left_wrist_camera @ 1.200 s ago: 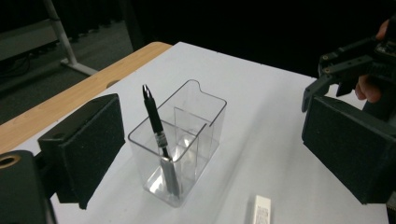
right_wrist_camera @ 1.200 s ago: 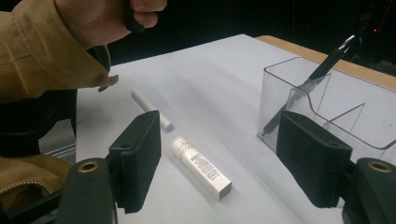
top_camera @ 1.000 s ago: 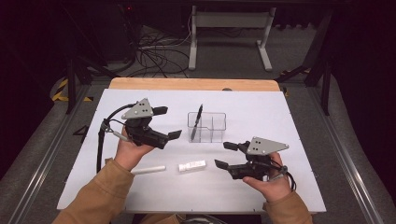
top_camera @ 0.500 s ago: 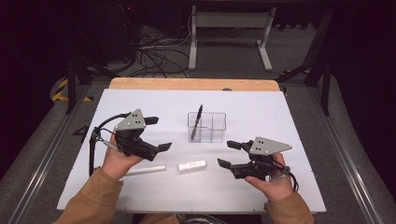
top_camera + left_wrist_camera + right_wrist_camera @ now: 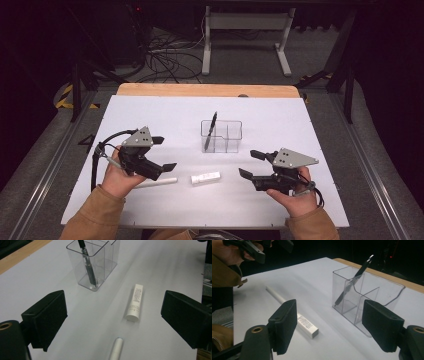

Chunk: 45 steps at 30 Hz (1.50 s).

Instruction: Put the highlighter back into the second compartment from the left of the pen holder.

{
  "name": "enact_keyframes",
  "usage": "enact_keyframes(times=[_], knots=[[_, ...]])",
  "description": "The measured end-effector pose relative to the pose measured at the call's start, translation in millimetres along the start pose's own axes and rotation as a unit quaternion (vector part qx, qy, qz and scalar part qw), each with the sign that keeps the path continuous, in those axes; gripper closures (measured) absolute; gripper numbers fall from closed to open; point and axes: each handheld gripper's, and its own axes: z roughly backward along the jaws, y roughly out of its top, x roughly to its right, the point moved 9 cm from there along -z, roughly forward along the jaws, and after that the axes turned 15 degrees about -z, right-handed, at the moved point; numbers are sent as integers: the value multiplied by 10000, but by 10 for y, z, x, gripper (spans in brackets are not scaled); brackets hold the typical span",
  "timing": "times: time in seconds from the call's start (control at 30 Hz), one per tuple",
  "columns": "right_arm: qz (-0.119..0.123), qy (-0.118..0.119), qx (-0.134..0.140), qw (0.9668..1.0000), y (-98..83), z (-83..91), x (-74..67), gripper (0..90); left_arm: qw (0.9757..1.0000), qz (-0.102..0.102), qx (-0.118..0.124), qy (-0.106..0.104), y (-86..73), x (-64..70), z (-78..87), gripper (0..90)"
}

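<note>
A clear divided holder (image 5: 221, 136) stands mid-table with a black pen (image 5: 210, 131) leaning in its left compartment. Nearer me lie a white tube (image 5: 205, 178) and a thin white stick (image 5: 155, 183). My left gripper (image 5: 165, 153) hovers open just above the stick's left end, nothing between its jaws. In the left gripper view the stick's tip (image 5: 116, 350) and the tube (image 5: 134, 302) lie ahead of the wide jaws. My right gripper (image 5: 249, 164) stands open right of the tube, holding nothing. Its own view looks past the jaws at the tube (image 5: 305, 325) and holder (image 5: 372, 297).
The white table top (image 5: 300, 130) ends at a wooden strip (image 5: 205, 90) along the far edge. Cables and a metal stand base (image 5: 245, 35) sit on the dark floor beyond. Grey rails run along both sides of the table.
My left gripper has moved left and toward the near edge, sinking lower over the white stick. The right gripper has stayed put.
</note>
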Motion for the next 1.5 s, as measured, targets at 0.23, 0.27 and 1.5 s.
enact_keyframes(times=[0.23, 0.27, 1.5], knots=[[-34, -155, 18, 9999, -53, 24, 62, 294, 9997, -147, -182, -41, -80, 27, -31, 86], [-31, -165, 16, 9999, -60, 28, 67, 294, 9996, -176, -217, -27, -91, 25, -35, 86], [-125, -101, 30, 9999, -80, 53, 73, 291, 9927, -276, -1070, -480, -524, 55, -229, 170]])
